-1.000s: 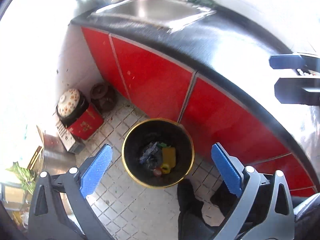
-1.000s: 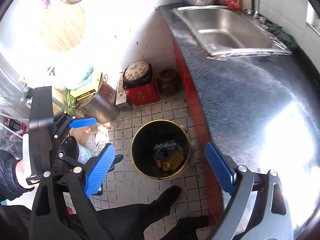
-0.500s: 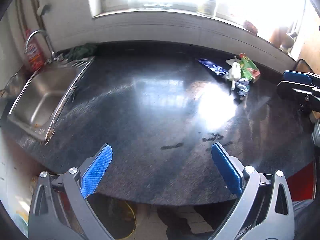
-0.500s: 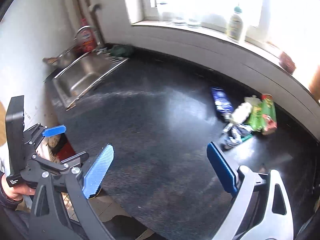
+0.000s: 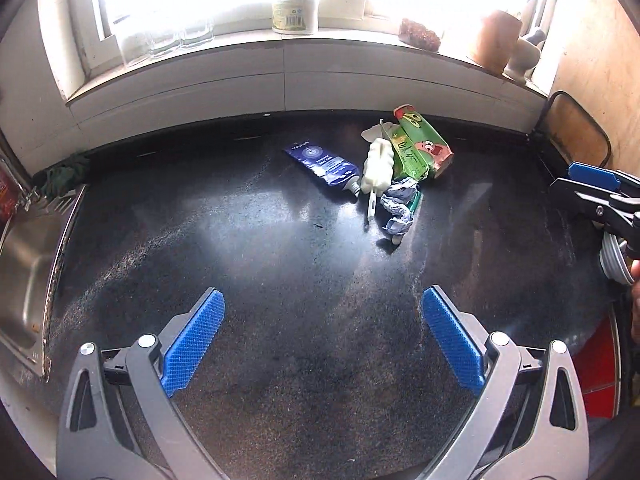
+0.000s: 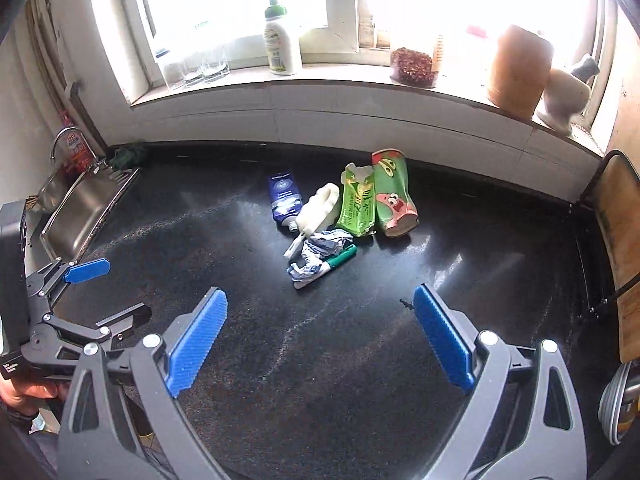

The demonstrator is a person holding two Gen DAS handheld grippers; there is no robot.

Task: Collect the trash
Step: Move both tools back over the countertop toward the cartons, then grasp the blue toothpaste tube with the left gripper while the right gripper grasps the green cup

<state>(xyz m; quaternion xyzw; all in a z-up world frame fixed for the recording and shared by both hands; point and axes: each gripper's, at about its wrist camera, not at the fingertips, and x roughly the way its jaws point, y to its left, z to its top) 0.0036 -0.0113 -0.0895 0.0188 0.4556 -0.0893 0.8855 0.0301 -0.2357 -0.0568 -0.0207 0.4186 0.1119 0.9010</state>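
Both views have swung up from the floor bin to the worktop, where the left gripper and right gripper hover spread and empty, the trash pile well ahead of them, awaiting a pick.

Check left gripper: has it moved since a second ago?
Yes. The left gripper pointed down at the floor bin beside the red cabinets; it now faces the black countertop and the trash pile under the window.

Glossy speckled stone counter; brushed steel sink; crumpled paper wad.
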